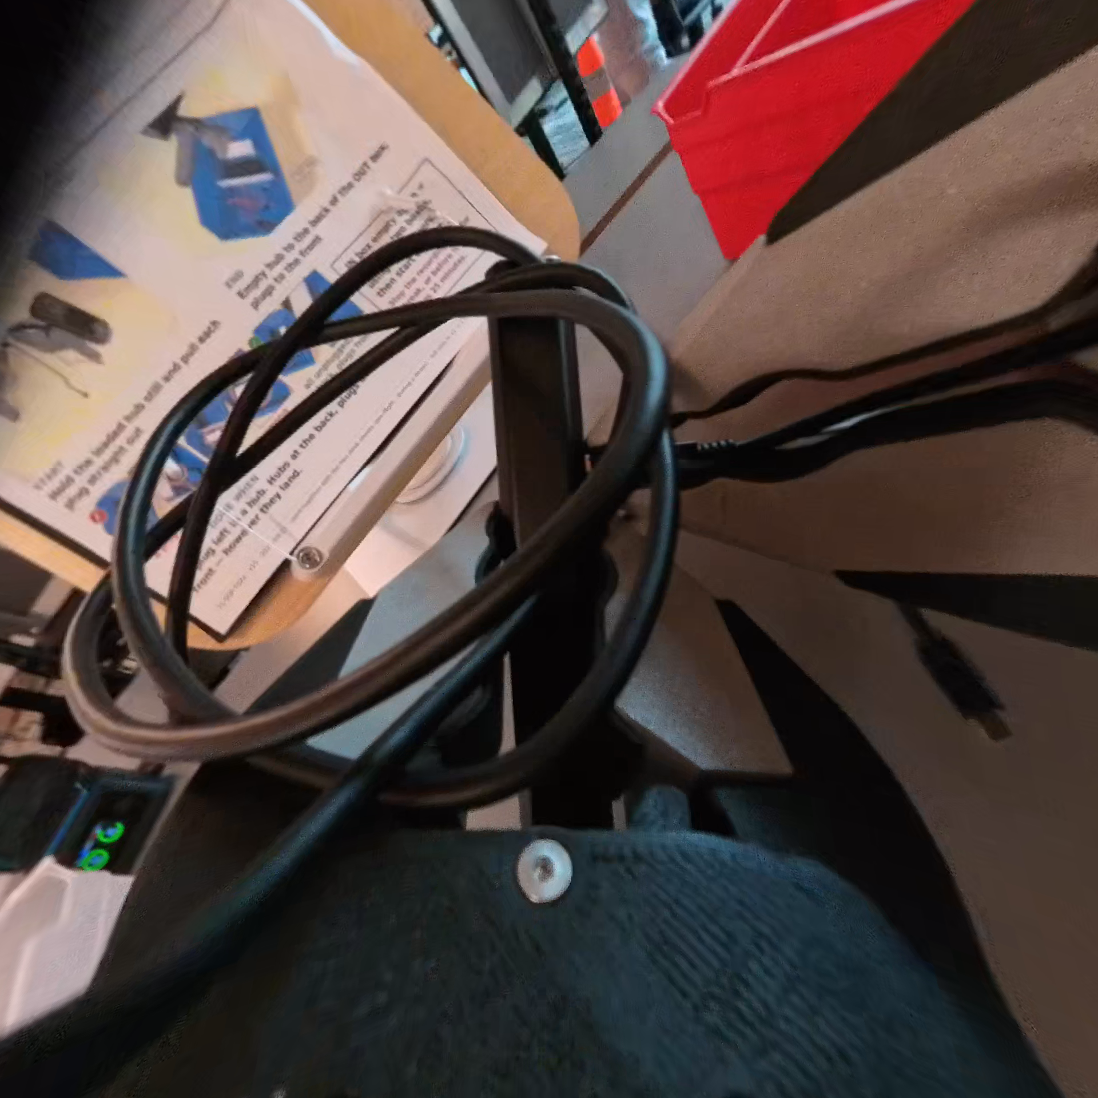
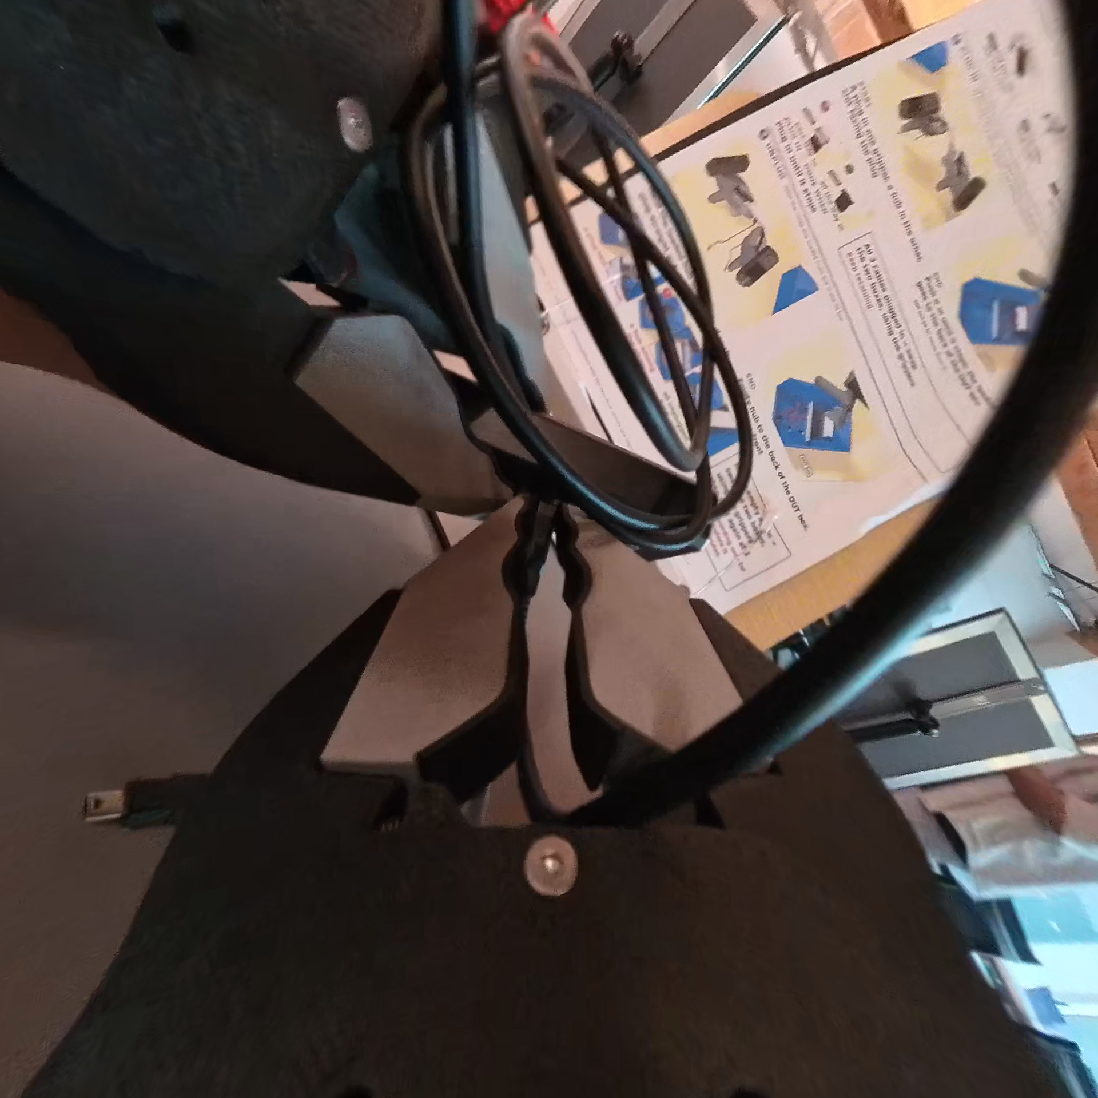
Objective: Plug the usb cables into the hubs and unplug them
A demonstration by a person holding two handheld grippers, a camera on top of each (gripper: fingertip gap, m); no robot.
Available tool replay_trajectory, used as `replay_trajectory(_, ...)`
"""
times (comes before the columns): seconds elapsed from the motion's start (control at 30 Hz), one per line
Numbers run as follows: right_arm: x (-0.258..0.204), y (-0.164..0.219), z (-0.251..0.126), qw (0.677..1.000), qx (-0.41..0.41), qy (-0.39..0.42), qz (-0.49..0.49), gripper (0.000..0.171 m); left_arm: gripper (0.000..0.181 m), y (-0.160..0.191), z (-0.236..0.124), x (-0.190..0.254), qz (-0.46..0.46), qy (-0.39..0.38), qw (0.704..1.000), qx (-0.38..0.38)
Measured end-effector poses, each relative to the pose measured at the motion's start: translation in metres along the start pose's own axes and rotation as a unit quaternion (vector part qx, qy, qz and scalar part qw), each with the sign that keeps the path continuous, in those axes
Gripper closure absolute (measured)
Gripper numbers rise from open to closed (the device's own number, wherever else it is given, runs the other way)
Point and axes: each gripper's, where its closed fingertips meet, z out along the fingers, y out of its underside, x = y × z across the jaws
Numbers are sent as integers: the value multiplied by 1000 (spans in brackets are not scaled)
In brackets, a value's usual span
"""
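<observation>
My left gripper (image 1: 535,535) is shut on a black USB hub (image 1: 529,386), which stands up between its fingers. The right wrist view shows the left gripper (image 2: 469,434) reaching in from the upper left with the hub (image 2: 594,451). My right gripper (image 2: 543,552) is shut on a black USB plug (image 2: 538,535). The plug's tip meets the hub's side; how deep it sits is hidden. The right gripper also shows in the left wrist view (image 1: 683,451), coming in from the right. Loops of black cable (image 1: 368,701) hang around the hub and show in the right wrist view (image 2: 665,356).
A loose USB plug (image 1: 962,683) lies on the beige table (image 1: 891,267); it also shows in the right wrist view (image 2: 119,802). An instruction sheet on a wooden board (image 1: 267,178) stands behind. A red bin (image 1: 802,119) is far right. A small device with green lights (image 1: 98,843) is lower left.
</observation>
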Motion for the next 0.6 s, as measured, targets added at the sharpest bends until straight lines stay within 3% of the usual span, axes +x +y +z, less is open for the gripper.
replay_trajectory(0.03, -2, 4, 1, 1000, -15, -6, -4, 168, 158, 1, 3, 0, 12, 5, 1000, -1)
replay_trajectory(0.17, -6, 13, 6, 996, -45, -51, 58, 167, 157, 7, 13, 1, 20, 14, 1000, -8)
replay_trajectory(0.6, 0, 7, 10, 991, -19, -52, 123, 167, 159, 5, 12, -12, -6, -10, 1000, -5)
